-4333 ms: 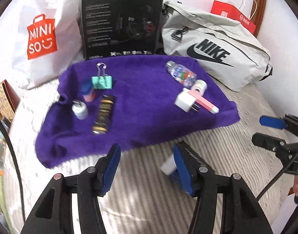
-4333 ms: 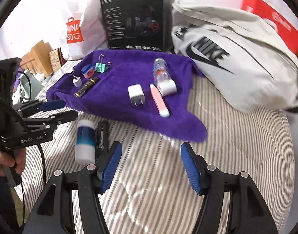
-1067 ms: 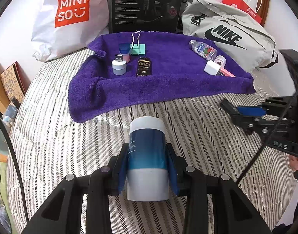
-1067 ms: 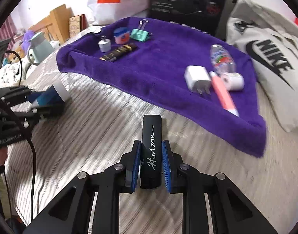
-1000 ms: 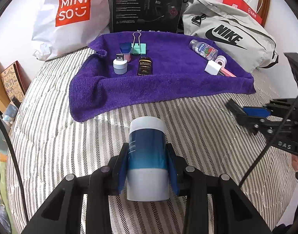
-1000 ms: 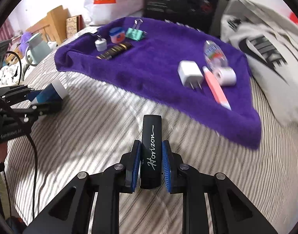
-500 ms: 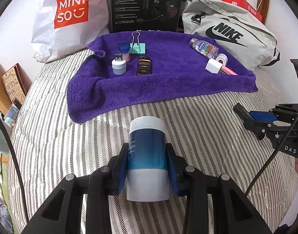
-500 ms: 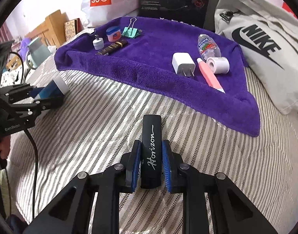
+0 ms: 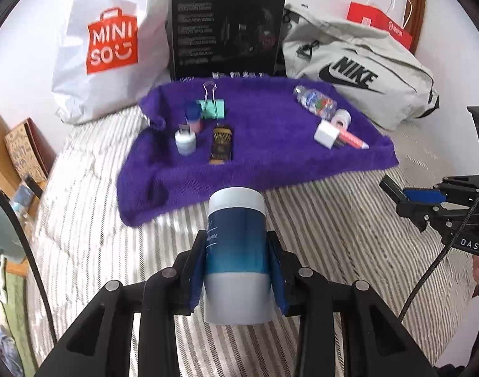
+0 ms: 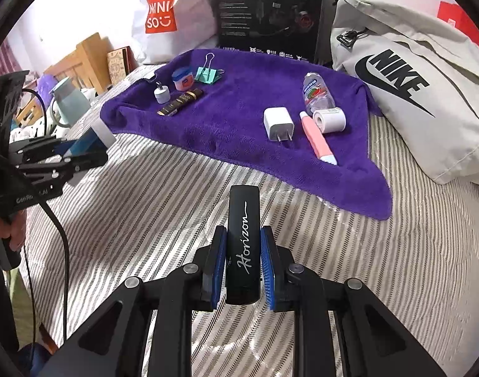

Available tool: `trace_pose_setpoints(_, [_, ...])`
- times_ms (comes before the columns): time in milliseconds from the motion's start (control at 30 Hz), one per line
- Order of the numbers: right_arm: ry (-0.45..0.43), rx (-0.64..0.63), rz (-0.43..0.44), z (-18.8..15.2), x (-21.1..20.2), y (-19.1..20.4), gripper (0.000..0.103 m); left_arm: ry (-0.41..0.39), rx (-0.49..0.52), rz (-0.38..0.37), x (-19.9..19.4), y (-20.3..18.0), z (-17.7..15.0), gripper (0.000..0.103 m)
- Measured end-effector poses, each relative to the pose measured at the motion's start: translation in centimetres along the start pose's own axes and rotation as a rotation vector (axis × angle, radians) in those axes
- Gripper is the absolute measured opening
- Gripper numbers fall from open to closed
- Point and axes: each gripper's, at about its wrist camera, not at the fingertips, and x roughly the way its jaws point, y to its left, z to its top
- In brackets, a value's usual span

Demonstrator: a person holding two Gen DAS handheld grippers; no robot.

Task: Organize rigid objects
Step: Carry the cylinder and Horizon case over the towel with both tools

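The blue-and-white tube (image 9: 236,251) sits clamped between the blue pads of the left gripper (image 9: 237,278), its white cap pointing away toward the purple towel (image 9: 271,163), held above the striped bedspread (image 9: 333,235) just short of the towel's near edge. The right gripper (image 10: 242,264) is closed on a slim black case (image 10: 243,245) lettered "Horizon", which points toward the towel's near edge over the same striped cover. On the towel's far left lie a teal binder clip (image 10: 208,73), a small blue-lidded jar (image 10: 183,78), a small white plug adapter (image 10: 161,93) and a black-and-gold tube (image 10: 180,102), close together. Toward the right side rest a clear small bottle (image 10: 316,92), a white charger block (image 10: 278,124) with its prongs facing the near side, a pink pen-like stick (image 10: 317,138) just beside it, and a white roll (image 10: 329,120) touching the bottle's end. Behind the towel stand a white Miniso bag (image 9: 110,47) on the left, a black product box (image 9: 227,28) in the middle and a grey Nike bag (image 9: 358,75) on the right, with a red paper bag (image 9: 377,23) behind that. In the right wrist view a hand (image 10: 10,229) grips the left gripper's handle at the left edge.
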Motion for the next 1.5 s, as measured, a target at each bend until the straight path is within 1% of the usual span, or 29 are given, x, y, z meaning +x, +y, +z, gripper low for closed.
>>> trace_pose_setpoints(67, [-0.016, 0.009, -0.007, 0.3, -0.4, -0.4, 0.022, -0.002, 0.001, -0.011, -0.2, 0.0, 0.7, 0.034])
trace_pose_setpoints(233, [-0.029, 0.034, 0.016, 1.4, -0.7, -1.3, 0.022, -0.014, 0.008, -0.02, -0.4, -0.2, 2.3, 0.034])
trace_pose_setpoints(567, [-0.036, 0.071, 0.03, 4.2, 0.2, -3.0, 0.022, -0.019, 0.014, -0.043, 0.7, 0.0, 5.9, 0.034])
trace_pose_setpoints(900, [-0.046, 0.077, 0.028, 9.0, 1.6, -4.7, 0.022, 0.007, 0.012, -0.068, 3.4, 0.1, 8.4, 0.034])
trace_pose_setpoints(1033, [-0.048, 0.073, 0.028, 11.3, 3.0, -5.2, 0.022, 0.017, 0.013, -0.072, 4.6, 0.0, 9.3, 0.034])
trace_pose_setpoints(1133, [-0.033, 0.071, 0.034, 12.7, 4.8, -5.5, 0.022, 0.023, 0.007, -0.076, 5.4, 0.2, 9.9, 0.034])
trace_pose_setpoints(1367, [0.013, 0.055, 0.027, 15.2, 9.0, -5.6, 0.022, 0.031, 0.002, -0.056, 6.5, 1.5, 10.6, 0.034])
trace_pose_setpoints(1433, [0.033, 0.047, 0.033, 15.7, 10.1, -5.5, 0.022, 0.03, 0.0, -0.064, 6.7, 1.7, 10.8, 0.034])
trace_pose_setpoints(1500, [0.037, 0.028, 0.018, 16.2, 10.9, -5.3, 0.022, 0.033, 0.002, -0.059, 7.0, 1.9, 11.0, 0.034])
